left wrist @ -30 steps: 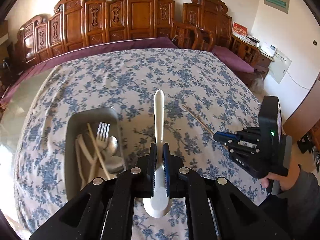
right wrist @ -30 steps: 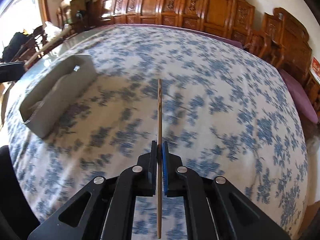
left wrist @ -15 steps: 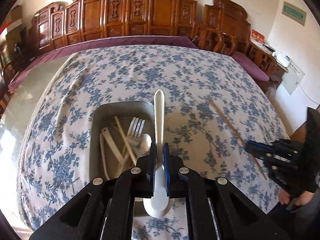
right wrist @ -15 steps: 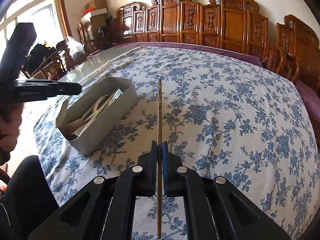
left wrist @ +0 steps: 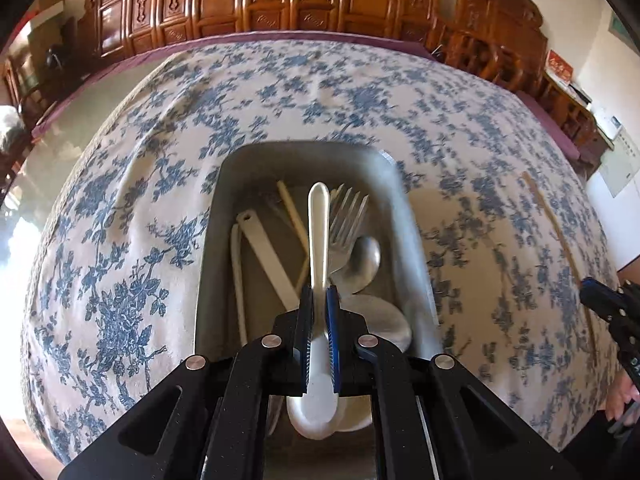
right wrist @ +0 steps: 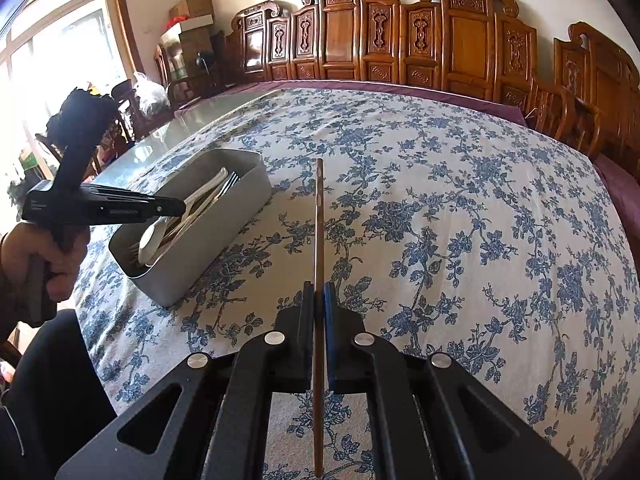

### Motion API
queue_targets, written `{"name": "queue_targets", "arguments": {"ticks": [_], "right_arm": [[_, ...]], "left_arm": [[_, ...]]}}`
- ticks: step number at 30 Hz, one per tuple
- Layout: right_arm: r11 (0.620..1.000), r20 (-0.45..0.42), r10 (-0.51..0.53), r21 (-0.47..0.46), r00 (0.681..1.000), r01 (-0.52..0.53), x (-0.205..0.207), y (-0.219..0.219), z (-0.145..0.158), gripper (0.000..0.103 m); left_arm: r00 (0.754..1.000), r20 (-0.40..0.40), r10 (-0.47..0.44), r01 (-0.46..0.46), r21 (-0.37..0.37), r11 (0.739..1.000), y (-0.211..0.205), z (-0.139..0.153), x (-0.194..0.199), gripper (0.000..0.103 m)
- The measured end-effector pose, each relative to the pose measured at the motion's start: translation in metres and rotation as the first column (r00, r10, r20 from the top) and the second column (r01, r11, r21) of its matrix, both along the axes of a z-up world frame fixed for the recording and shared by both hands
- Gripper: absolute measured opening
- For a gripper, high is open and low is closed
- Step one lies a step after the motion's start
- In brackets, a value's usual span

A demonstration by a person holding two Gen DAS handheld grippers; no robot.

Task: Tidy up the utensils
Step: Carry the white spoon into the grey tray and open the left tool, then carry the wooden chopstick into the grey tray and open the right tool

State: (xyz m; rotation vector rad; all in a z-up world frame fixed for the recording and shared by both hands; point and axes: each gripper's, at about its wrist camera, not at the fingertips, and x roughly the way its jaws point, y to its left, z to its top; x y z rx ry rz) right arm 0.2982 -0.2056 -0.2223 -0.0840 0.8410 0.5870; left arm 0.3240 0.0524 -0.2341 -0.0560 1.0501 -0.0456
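My left gripper (left wrist: 319, 294) is shut on a white spoon (left wrist: 319, 236) and holds it just above the grey utensil box (left wrist: 304, 152). The box holds a metal fork (left wrist: 346, 216), a metal spoon (left wrist: 362, 258), white utensils and a chopstick. My right gripper (right wrist: 319, 292) is shut on a wooden chopstick (right wrist: 319, 216) held above the tablecloth, to the right of the box (right wrist: 224, 236). The left gripper (right wrist: 176, 204) shows in the right wrist view over the box with the white spoon (right wrist: 154, 236). The right gripper (left wrist: 600, 300) and its chopstick (left wrist: 556, 232) show in the left wrist view.
The table wears a blue floral cloth (right wrist: 460, 220). Carved wooden chairs (right wrist: 400, 44) line its far side. A purple cloth edge (left wrist: 280, 38) runs along the back. A window and stacked boxes (right wrist: 188, 20) stand at the left.
My left gripper has moved left with the white spoon until it is over the box and lower. My right gripper has lifted the chopstick and turned towards the box.
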Motion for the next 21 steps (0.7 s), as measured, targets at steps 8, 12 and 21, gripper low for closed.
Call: {"name": "queue_targets", "arguments": {"ticks": [8, 12, 21], "right_arm": [[1.0, 0.007, -0.004, -0.007, 1.0, 0.004, -0.002, 0.002, 0.002, 0.006], [1.0, 0.0, -0.01, -0.005, 1.0, 0.01, 0.0, 0.003, 0.002, 0.006], [1.0, -0.015, -0.007, 0.002, 1.0, 0.007, -0.006, 0.028, 0.009, 0.006]], "left_arm": [[1.0, -0.008, 0.002, -0.002, 0.02, 1.0, 0.0, -0.005, 0.001, 0.006], [1.0, -0.002, 0.008, -0.008, 0.027, 1.0, 0.003, -0.002, -0.004, 0.007], [0.999, 0.049, 0.0, -0.001, 0.036, 0.999, 0.015, 0.025, -0.027, 0.017]]}}
